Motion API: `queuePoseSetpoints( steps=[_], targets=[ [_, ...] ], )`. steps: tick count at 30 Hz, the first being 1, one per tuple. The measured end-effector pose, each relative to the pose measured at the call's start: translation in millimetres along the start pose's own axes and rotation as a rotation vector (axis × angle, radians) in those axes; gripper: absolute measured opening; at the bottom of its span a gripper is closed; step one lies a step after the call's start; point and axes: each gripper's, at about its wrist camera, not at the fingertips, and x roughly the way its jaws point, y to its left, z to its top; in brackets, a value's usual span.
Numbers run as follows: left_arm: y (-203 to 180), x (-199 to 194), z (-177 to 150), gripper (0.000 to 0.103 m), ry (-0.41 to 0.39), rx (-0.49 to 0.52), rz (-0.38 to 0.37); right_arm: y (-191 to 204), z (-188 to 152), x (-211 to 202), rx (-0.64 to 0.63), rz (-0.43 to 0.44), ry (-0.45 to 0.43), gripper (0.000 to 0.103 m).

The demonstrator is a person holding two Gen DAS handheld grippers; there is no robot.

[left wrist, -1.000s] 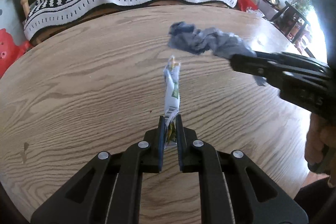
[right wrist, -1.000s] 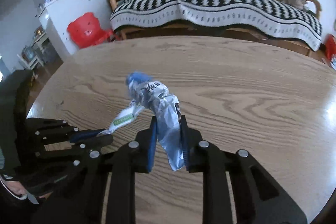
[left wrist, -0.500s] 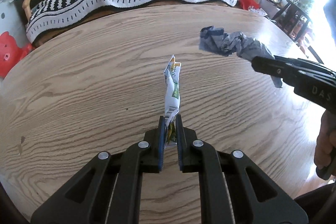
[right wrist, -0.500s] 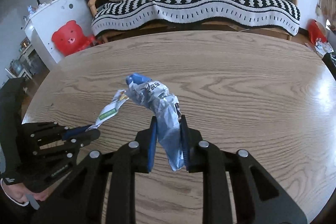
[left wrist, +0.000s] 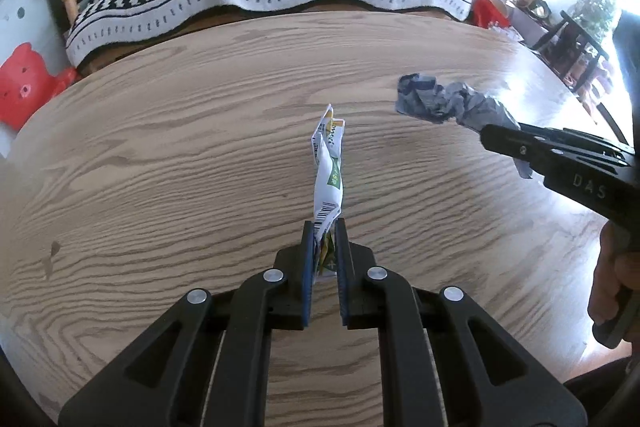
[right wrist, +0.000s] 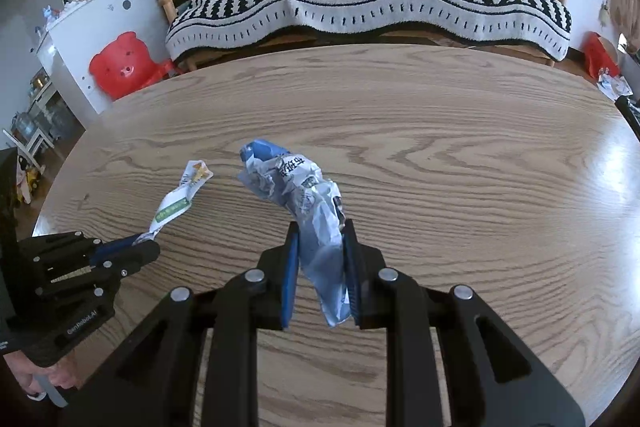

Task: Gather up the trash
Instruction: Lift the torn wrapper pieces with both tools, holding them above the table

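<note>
My left gripper (left wrist: 324, 227) is shut on a twisted white and green wrapper (left wrist: 329, 171) and holds it above the wooden table (left wrist: 160, 155). The wrapper also shows in the right wrist view (right wrist: 176, 203), sticking up from the left gripper (right wrist: 148, 241). My right gripper (right wrist: 319, 227) is shut on a crumpled blue and silver packet (right wrist: 296, 187), also above the table (right wrist: 460, 167). In the left wrist view the packet (left wrist: 444, 103) hangs from the right gripper (left wrist: 490, 137) at the right.
A sofa with a black and white striped blanket (right wrist: 360, 7) stands behind the table. A red bear-shaped stool (right wrist: 120, 63) and a white cabinet (right wrist: 100, 15) are at the back left. Dark chairs (left wrist: 576, 43) stand at the far right.
The right gripper with the packet has moved right, away from the left gripper. Both views have swung so more of the table's right side shows. Both grips are unchanged.
</note>
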Motion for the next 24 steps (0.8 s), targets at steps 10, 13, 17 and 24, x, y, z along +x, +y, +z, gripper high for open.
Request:
queuePoseSetpoints(
  steps=[10,13,17,24],
  targets=[
    [6,0,-4,0.009,0.011,-0.016,-0.003,4,1,11,-0.011,0.004,0.017,0.021],
    [5,3,-8,0.009,0.021,-0.016,-0.001,5,0,14,-0.018,0.005,0.026,0.021],
    [5,4,-10,0.009,0.028,-0.013,0.007,5,0,16,-0.025,0.0,0.031,0.021],
    [4,2,-9,0.009,0.057,-0.031,-0.018,8,-8,18,-0.037,-0.036,0.074,0.021]
  ],
)
